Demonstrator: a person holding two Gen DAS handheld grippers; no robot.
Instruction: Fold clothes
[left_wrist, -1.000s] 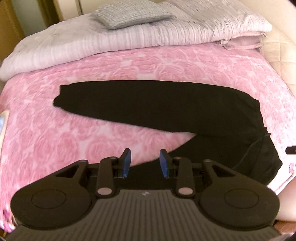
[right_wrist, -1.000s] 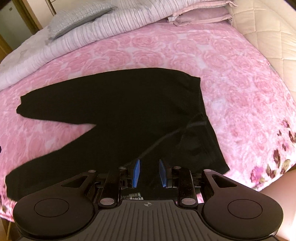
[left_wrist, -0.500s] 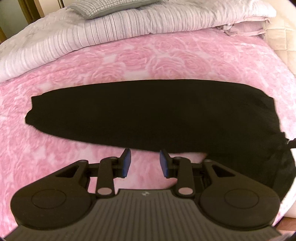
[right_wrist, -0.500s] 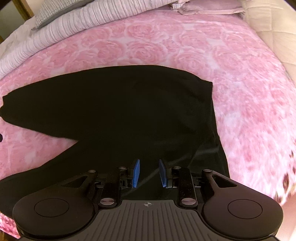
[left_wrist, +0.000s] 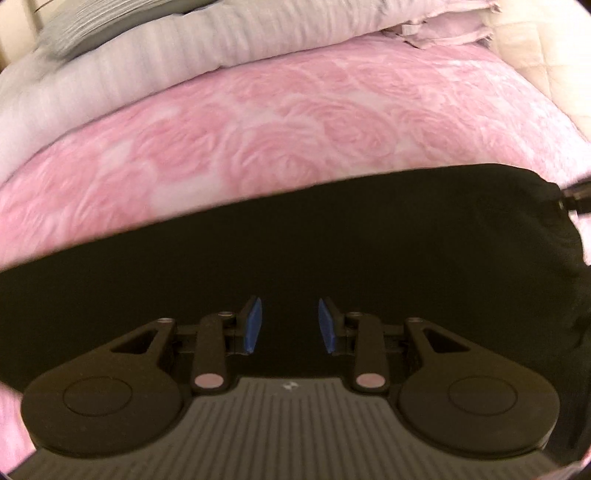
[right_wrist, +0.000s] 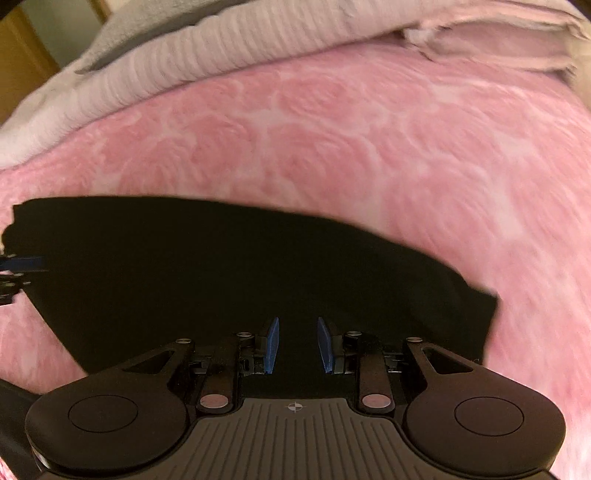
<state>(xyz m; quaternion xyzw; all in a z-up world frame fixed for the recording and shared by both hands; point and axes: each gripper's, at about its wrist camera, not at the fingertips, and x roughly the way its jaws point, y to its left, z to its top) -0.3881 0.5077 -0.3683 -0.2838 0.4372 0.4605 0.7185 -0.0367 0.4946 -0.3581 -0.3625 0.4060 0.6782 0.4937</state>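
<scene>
Black trousers (left_wrist: 332, 243) lie flat on the pink rose-patterned bedspread (left_wrist: 295, 122); they also show in the right wrist view (right_wrist: 221, 266). My left gripper (left_wrist: 290, 325) is open, low over the black cloth, nothing between its blue pads. My right gripper (right_wrist: 295, 345) is open too, close over the trousers near their right end (right_wrist: 476, 317). The tip of the left gripper (right_wrist: 22, 264) shows at the left edge of the right wrist view, and part of the right gripper (left_wrist: 578, 197) at the right edge of the left wrist view.
A folded striped pale duvet (left_wrist: 166, 70) and a grey pillow (left_wrist: 74, 33) lie along the far side of the bed. A cream quilted headboard (left_wrist: 535, 48) is at the far right. A wooden door frame (right_wrist: 26, 62) stands at the far left.
Both grippers have moved forward and down, close over the trousers, which now fill much more of each view. Both stayed open.
</scene>
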